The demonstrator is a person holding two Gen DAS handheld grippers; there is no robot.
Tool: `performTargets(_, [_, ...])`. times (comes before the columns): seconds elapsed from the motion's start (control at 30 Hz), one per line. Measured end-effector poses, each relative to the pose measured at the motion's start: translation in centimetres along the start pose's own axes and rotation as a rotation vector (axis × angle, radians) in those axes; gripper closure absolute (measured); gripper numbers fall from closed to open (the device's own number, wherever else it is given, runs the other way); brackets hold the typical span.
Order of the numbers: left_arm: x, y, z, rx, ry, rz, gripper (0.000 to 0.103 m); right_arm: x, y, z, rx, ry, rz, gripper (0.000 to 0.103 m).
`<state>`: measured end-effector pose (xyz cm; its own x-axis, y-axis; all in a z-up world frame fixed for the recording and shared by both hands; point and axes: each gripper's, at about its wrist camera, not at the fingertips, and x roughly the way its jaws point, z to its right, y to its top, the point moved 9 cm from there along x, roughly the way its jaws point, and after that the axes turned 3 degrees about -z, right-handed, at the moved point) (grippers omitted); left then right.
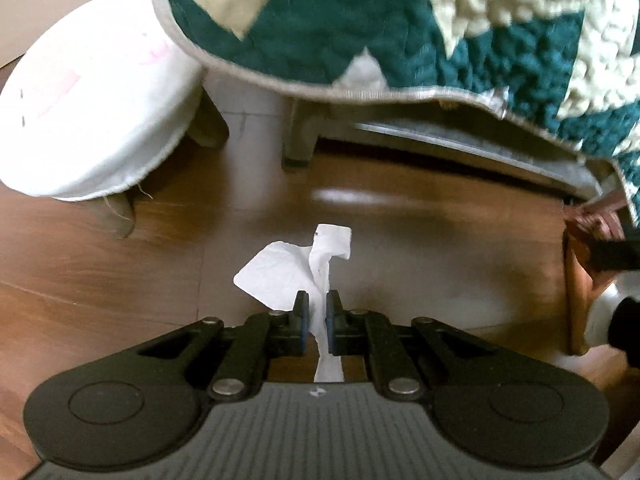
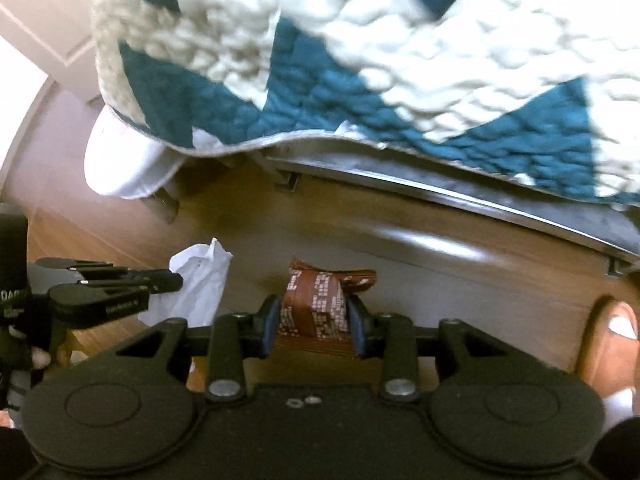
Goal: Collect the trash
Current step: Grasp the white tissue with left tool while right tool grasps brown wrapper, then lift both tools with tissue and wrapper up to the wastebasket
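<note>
Above the brown wooden floor [image 1: 120,280], left tool [image 1: 318,316] pinches crumpled white tissue [image 1: 288,268], right tool [image 2: 312,320] clamps brown printed snack wrapper [image 2: 316,304]; both pieces look collected, needing a bin next.

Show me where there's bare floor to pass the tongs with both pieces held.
Bare wood floor lies between the bed frame and the tongs, right of the tissue. Left, the white stool and its legs crowd it; the quilt overhangs the frame. The wrapper fills the right tongs.

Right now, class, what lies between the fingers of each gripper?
In the left wrist view, the left gripper pinches a white tissue. In the right wrist view, the right gripper clamps a brown snack wrapper.
</note>
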<state>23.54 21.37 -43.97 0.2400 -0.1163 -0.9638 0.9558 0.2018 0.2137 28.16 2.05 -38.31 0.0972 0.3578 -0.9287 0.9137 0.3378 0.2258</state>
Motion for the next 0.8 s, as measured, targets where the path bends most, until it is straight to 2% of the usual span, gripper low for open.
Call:
performTargets(0.17, [-4.3, 2.0, 0.0, -0.010, -0.007, 0.062, 0.097, -4.1, 0.4, -0.8, -0.022, 0.001, 0.053, 0.068])
performTargets(0.3, [-9.6, 4.5, 1.0, -0.007, -0.019, 0.143, 0.097, -8.1, 1.1, -1.2, -0.049, 0.001, 0.108, 0.068])
performTargets(0.4, [-14.6, 6.6, 2.4, 0.006, -0.027, 0.235, 0.097, -11.5, 2.2, -2.3, -0.090, 0.004, 0.171, 0.068])
performTargets(0.8, [-35.6, 13.2, 10.4, 0.086, -0.025, 0.613, 0.097, -30.8, 7.0, -4.9, -0.283, -0.009, 0.474, 0.068])
